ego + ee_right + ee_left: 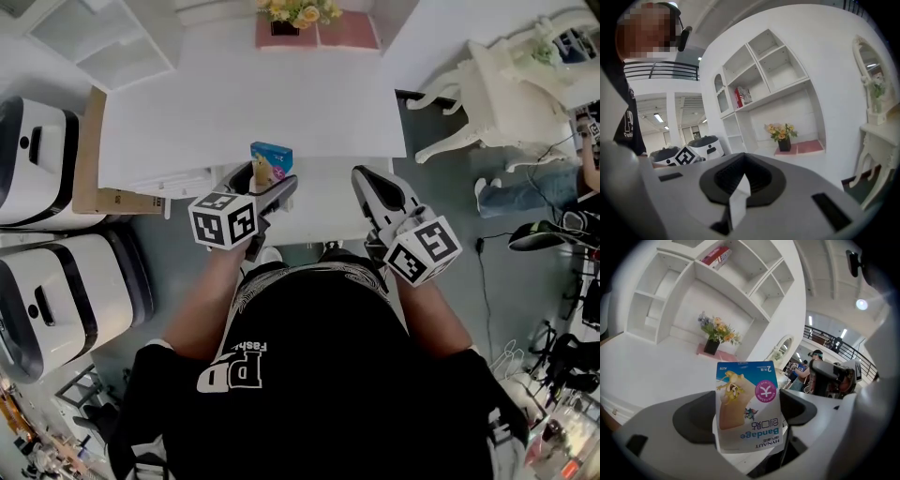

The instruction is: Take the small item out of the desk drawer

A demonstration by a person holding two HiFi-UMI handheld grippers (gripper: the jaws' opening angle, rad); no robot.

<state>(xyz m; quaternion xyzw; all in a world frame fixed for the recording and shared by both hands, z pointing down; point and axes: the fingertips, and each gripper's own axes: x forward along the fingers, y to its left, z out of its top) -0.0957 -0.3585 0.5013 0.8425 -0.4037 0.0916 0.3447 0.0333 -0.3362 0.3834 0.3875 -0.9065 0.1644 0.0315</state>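
Note:
A small blue bandage box (pixel 746 397) with a cartoon print stands upright between the jaws of my left gripper (pixel 749 425), which is shut on it. In the head view the box (pixel 271 159) is held above the white desk's (pixel 187 103) front edge, at the left end of the pulled-out drawer (pixel 323 202). My left gripper (pixel 266 184) is just below it. My right gripper (pixel 367 184) hovers over the drawer's right side. Its pads (pixel 743 185) meet with nothing between them.
A flower pot (pixel 298 11) and a pink mat (pixel 319 36) sit at the desk's back. A white shelf unit (pixel 103 37) and two white machines (pixel 42 159) stand to the left, and a white chair (pixel 502 89) to the right. A wooden board (pixel 87 159) leans beside the desk.

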